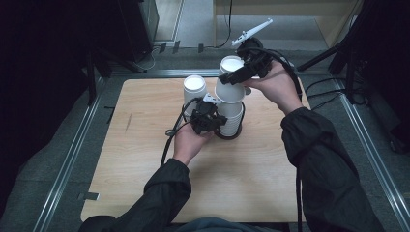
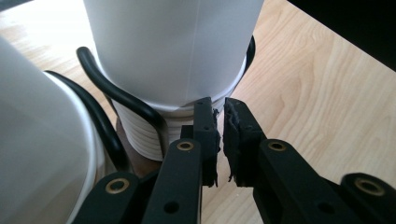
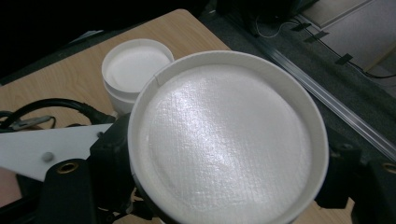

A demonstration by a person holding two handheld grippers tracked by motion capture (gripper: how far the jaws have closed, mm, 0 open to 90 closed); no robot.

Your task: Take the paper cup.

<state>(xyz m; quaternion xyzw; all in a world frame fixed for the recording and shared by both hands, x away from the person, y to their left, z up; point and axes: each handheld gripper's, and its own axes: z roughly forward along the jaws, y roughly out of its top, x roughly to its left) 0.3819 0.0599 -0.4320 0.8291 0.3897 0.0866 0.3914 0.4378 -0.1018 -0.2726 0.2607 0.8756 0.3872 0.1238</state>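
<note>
Wood table, dark room. Right gripper clamps an inverted top cup, partly lifted off the stack. Left gripper, jaws nearly pressed together, pins the stack's rims. Separation looks unfinished; second stack just beside.

Two stacks of upturned white paper cups stand on one light wooden table. The central stack sits in one black wire holder; a shorter stack stands just beside it. One further cup is raised above the central stack. How many cups each stack holds cannot be counted. Two hand-held grippers work at the cups: the left gripper and the right gripper.
</note>
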